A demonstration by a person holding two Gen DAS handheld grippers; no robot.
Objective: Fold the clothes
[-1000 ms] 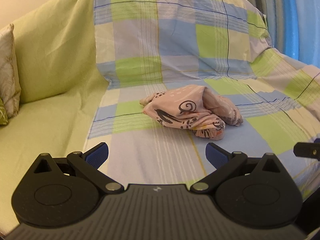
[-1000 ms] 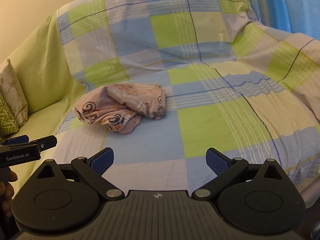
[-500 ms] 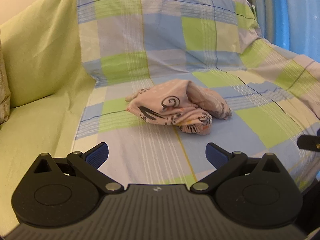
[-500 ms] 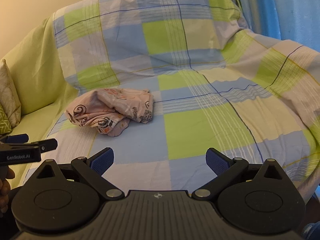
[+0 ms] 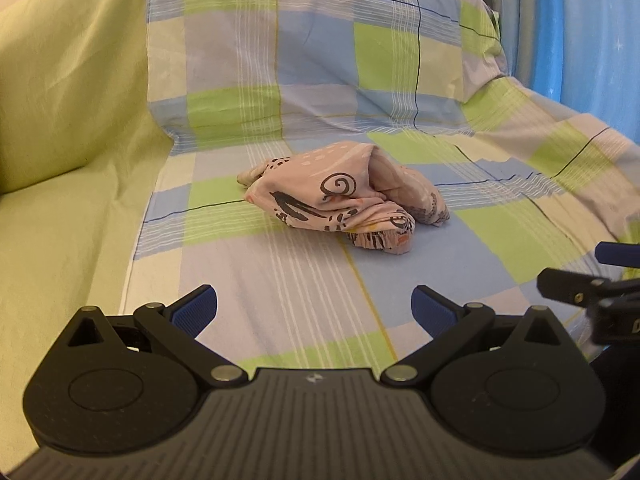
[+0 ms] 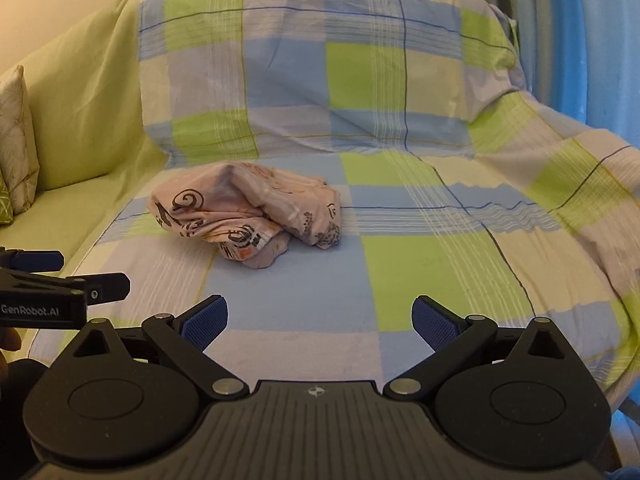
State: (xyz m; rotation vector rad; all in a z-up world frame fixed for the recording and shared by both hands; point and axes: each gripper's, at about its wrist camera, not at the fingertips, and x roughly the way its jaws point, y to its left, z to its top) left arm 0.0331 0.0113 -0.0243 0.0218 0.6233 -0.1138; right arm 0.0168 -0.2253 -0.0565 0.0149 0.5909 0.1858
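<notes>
A crumpled pink garment (image 5: 344,200) with dark printed swirls lies bunched on the checked sheet (image 5: 280,280) that covers the sofa seat. The right wrist view shows the same garment (image 6: 244,216) left of centre. My left gripper (image 5: 314,310) is open, short of the garment with nothing between its blue pads. My right gripper (image 6: 320,322) is open too, nearer the seat's front edge and to the right of the garment. Each gripper shows at the edge of the other's view.
The sofa has a plain green cover (image 5: 60,208) on its left part. Patterned cushions (image 6: 16,140) stand at the far left. A blue curtain (image 6: 592,40) hangs behind the right end. The checked sheet drapes over the backrest and the right armrest.
Both grippers have moved closer to the sofa seat and the garment, which now looks larger in both views. The garment itself has not moved. Both grippers stay open.
</notes>
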